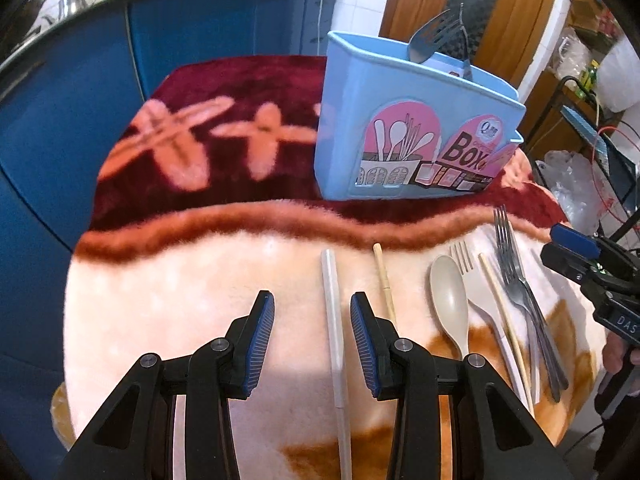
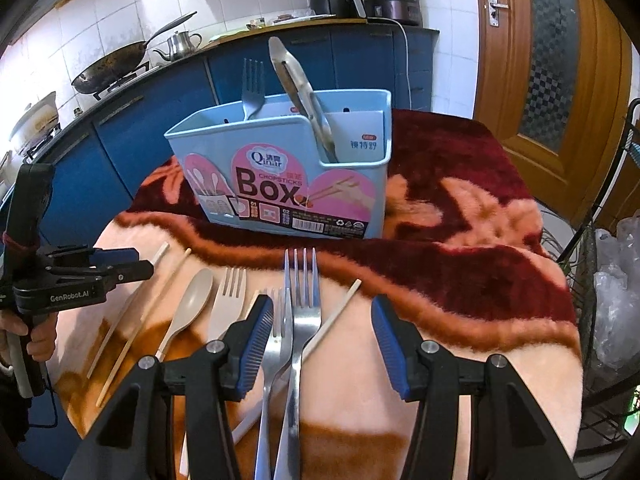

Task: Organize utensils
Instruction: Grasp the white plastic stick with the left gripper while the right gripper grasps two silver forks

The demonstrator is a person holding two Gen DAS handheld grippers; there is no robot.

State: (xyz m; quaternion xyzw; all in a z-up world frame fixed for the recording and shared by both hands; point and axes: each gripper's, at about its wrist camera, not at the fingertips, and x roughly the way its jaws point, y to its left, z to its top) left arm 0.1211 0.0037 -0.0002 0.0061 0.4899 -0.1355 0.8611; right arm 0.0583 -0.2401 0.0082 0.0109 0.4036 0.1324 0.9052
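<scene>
left wrist view: the left claw (image 1: 312, 334) hangs over the blanket (image 1: 200, 280) with jaws apart, grasping nothing. a white chopstick (image 1: 334, 332) lies between its pads, nearer the right pad and touching neither, long axis running from 12 to 6 o'clock. a bamboo chopstick (image 1: 385, 282) lies just past the right pad at 1 o'clock, tip toward 12. further toward 3 o'clock lie a beige spoon (image 1: 450, 300), bowl toward 12, a beige fork (image 1: 480, 296), another bamboo stick (image 1: 506, 320), and steel forks (image 1: 516, 272) with tines toward 12. the blue box (image 1: 400, 128) stands at 1 o'clock, well beyond the claw, a slotted utensil (image 1: 434, 36) sticking up from it. the right claw (image 1: 576, 246) enters at 3 o'clock. right wrist view: the right claw (image 2: 322, 334) is also released, jaws wide. two steel forks (image 2: 302, 320) lie between its pads, toward the left one, handles toward 6, tines toward 12, pointing at the box (image 2: 280, 184). a pale stick (image 2: 332, 320) crosses under them from 1 to 7 o'clock. the spoon (image 2: 192, 300) and beige fork (image 2: 228, 304) lie at 9 to 10 o'clock. the box holds an upright fork (image 2: 253, 88) and tongs (image 2: 298, 88). the left claw (image 2: 120, 268) shows at 9 o'clock.
</scene>
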